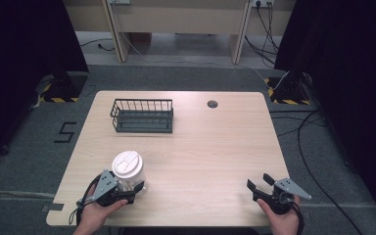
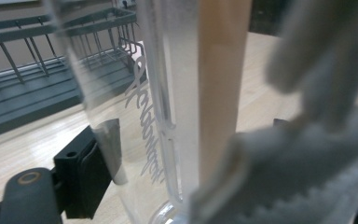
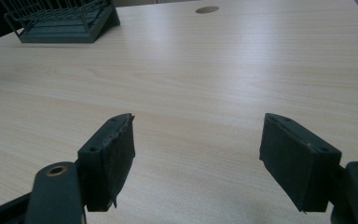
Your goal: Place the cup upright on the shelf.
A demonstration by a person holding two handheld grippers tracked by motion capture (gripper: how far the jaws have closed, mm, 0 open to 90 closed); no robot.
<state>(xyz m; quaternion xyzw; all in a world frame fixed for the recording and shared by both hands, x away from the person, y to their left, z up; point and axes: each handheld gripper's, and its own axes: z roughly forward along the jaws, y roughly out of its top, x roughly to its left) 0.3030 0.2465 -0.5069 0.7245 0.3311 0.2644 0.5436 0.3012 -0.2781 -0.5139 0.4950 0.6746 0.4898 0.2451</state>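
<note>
Cup apparently clamped between left gripper fingers; right gripper wide apart.

1. A clear plastic cup with a white lid stands upright at the lower left of the high view, near the table's front edge.
2. Up close in the left gripper view, its transparent wall shows grey script lettering running vertically.
3. A dark wire basket with a solid base sits upright in the upper left of the tabletop, well apart from the cup.
</note>
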